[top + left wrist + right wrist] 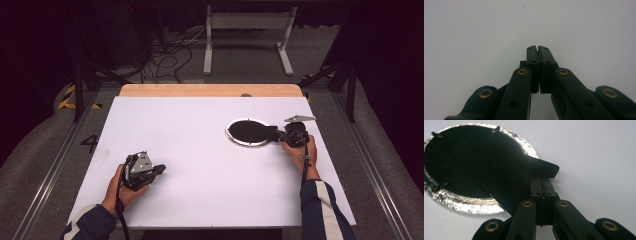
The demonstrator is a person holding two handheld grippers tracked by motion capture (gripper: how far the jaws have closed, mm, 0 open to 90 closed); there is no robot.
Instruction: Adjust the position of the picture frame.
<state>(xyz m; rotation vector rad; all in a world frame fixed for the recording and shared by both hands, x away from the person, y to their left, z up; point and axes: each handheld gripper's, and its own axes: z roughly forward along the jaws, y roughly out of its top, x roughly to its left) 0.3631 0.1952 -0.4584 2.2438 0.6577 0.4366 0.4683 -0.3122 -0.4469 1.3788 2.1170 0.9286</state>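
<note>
Two grippers are on my screen, one at each side of the white table (210, 165), and I take them from left to right.

At the left, my left gripper (159, 170) sits low near the front edge, held in the person's left hand (125, 189), which comes in from the bottom with a dark sleeve striped in white. The gripper points toward the middle of the table. In the left gripper view its two black jaws are pressed flat together with nothing between them, and ahead of them I see just plain white table surface (474, 37). It is well apart from everything else on the table.

Further right, past the middle, lies a round foil tray (248, 142) with a shiny crinkled rim. A black lid (250, 131) covers its inside, and a tab of that lid juts out over the rim on the tray's right side. In the right gripper view the foil tray (454, 200) shows its silver rim at the left and bottom, while the black lid (486, 165) stretches toward the jaws and ends in a rounded tab.

At the right, my right gripper (278, 134) is held in the person's right hand (300, 152) and points left at the tray. Its jaws are closed, with their tips at the lid's tab. From the right gripper view (543, 182) the tab sits right at the closed tips, but I cannot tell whether they pinch it or merely touch it.
</note>
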